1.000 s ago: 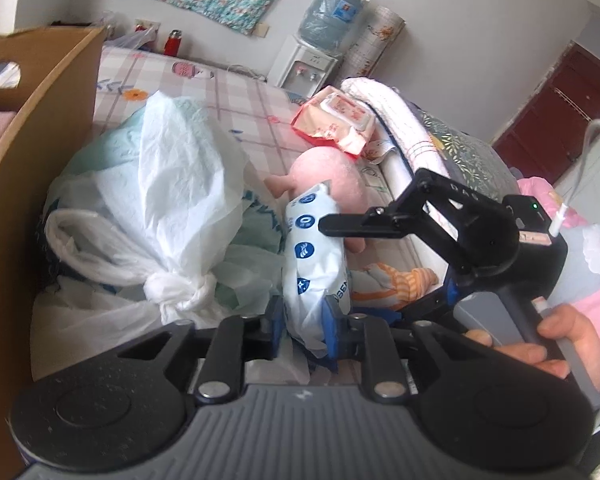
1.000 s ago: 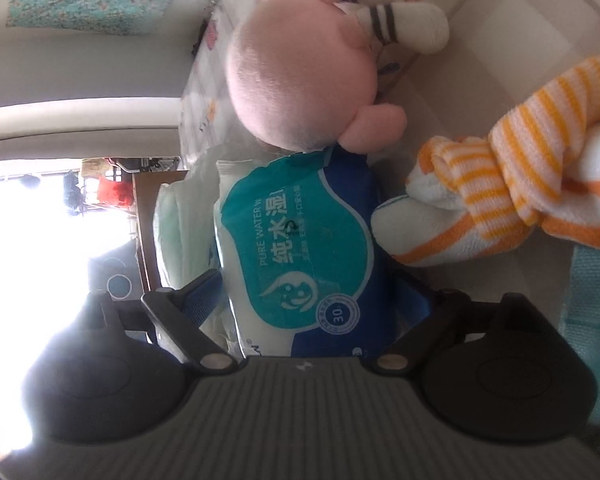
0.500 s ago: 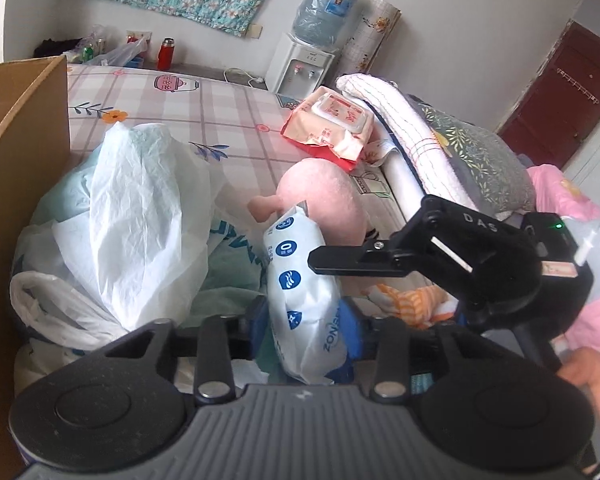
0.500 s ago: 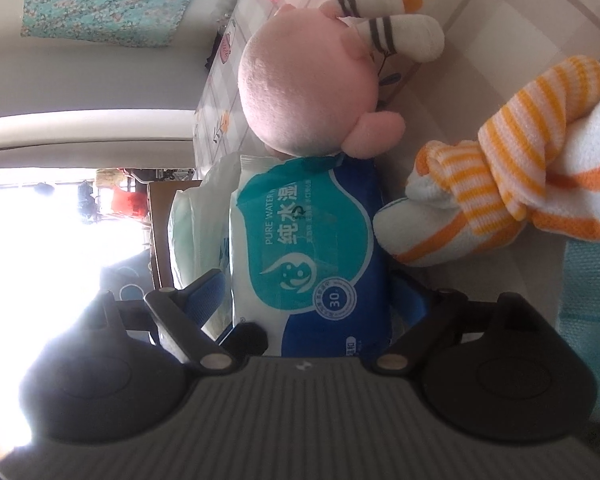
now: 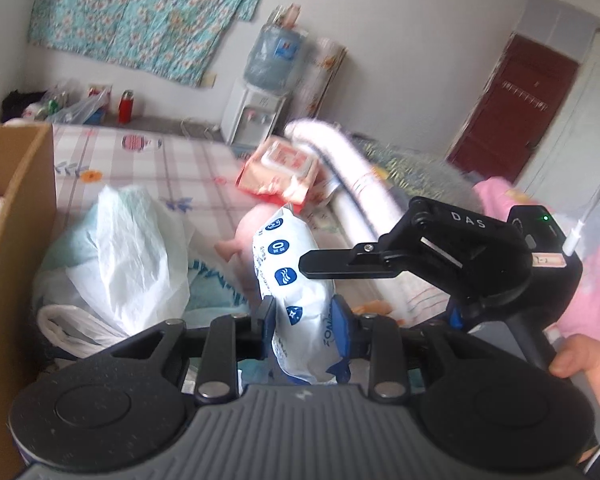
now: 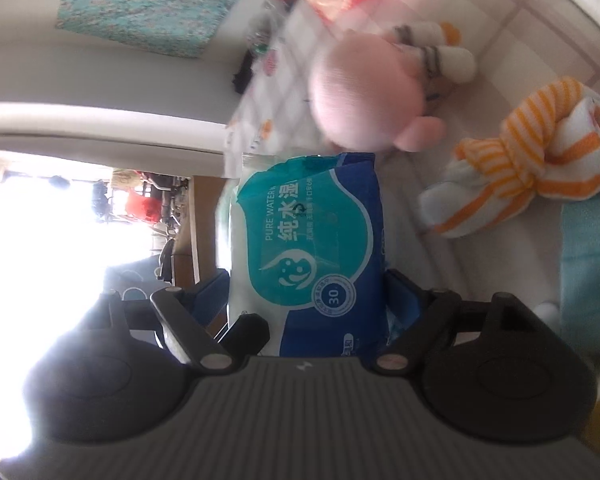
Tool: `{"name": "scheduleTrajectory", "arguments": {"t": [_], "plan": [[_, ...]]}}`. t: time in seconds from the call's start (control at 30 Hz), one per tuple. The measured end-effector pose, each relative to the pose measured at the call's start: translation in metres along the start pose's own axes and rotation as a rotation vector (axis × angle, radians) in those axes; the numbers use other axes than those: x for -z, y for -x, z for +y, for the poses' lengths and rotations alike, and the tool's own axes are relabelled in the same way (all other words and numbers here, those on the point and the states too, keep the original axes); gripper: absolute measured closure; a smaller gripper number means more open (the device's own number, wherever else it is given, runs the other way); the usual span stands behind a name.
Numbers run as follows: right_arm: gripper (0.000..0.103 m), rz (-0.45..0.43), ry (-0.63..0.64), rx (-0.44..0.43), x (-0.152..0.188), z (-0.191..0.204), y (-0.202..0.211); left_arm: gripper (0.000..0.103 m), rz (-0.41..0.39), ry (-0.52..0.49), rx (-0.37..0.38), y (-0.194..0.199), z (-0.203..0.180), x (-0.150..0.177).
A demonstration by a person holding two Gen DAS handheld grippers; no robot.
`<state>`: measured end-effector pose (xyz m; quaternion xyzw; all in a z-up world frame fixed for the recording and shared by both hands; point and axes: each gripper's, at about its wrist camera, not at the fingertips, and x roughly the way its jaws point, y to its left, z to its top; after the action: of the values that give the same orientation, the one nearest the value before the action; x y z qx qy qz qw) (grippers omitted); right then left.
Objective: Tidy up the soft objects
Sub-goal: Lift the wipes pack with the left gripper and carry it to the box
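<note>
Clamping the blue-and-white plastic wet-wipe pack (image 5: 296, 304) are both grippers: left gripper (image 5: 304, 320) across its thin edge, right gripper (image 6: 306, 304), just closing, across its width. Beyond the pack, a blurred pink plush toy (image 6: 364, 96); left of it, a cropped brown cardboard box (image 5: 16, 216), contents unseen.

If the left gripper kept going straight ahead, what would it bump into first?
It already grips the wet wipes pack. Straight past it, the left gripper would probably meet the pink plush toy on the bed first, though how far off it lies is hard to judge.
</note>
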<state>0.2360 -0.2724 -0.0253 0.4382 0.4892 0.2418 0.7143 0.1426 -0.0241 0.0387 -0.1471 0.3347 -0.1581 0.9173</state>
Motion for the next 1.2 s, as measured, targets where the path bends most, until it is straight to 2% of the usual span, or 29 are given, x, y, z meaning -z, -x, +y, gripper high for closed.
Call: {"name": "scheduleTrajectory", "arguments": {"t": [0.2, 0.33, 0.57, 0.67, 0.77, 0.83, 0.9, 0.93, 1.0, 1.07, 1.13, 1.2], "plan": [[0.02, -0.04, 0.137, -0.014, 0.024, 0.056, 0.012, 0.073, -0.114, 0.015, 0.031, 0.052, 0.012, -0.004], [0.019, -0.038, 0.238, -0.035, 0.043, 0.099, 0.001, 0.073, -0.204, 0.041, -0.003, 0.093, 0.032, -0.004], [0.019, 0.049, 0.376, -0.096, 0.076, 0.177, -0.066, 0.073, -0.334, 0.114, -0.139, 0.162, 0.087, -0.004], [0.019, 0.104, 0.409, -0.113, 0.091, 0.205, -0.102, 0.073, -0.358, 0.147, -0.201, 0.182, 0.112, -0.005], [0.019, 0.136, 0.449, -0.101, 0.106, 0.228, -0.135, 0.073, -0.357, 0.191, -0.232, 0.189, 0.136, -0.008], [0.02, 0.137, 0.491, -0.071, 0.114, 0.241, -0.151, 0.073, -0.331, 0.233, -0.226, 0.187, 0.156, -0.009], [0.02, 0.126, 0.539, -0.021, 0.122, 0.249, -0.162, 0.073, -0.261, 0.288, -0.215, 0.176, 0.178, -0.012], [0.02, 0.119, 0.573, 0.014, 0.124, 0.251, -0.168, 0.072, -0.2, 0.311, -0.214, 0.165, 0.189, -0.014], [0.02, 0.076, 0.637, 0.081, 0.127, 0.25, -0.171, 0.073, -0.027, 0.347, -0.249, 0.138, 0.211, -0.013], [0.02, 0.061, 0.643, 0.097, 0.122, 0.244, -0.168, 0.073, 0.122, 0.382, -0.276, 0.112, 0.229, -0.011], [0.02, 0.062, 0.63, 0.08, 0.121, 0.236, -0.16, 0.072, 0.218, 0.428, -0.269, 0.099, 0.243, -0.007], [0.02, 0.045, 0.64, 0.069, 0.121, 0.232, -0.146, 0.071, 0.271, 0.454, -0.278, 0.096, 0.25, -0.003]]}}
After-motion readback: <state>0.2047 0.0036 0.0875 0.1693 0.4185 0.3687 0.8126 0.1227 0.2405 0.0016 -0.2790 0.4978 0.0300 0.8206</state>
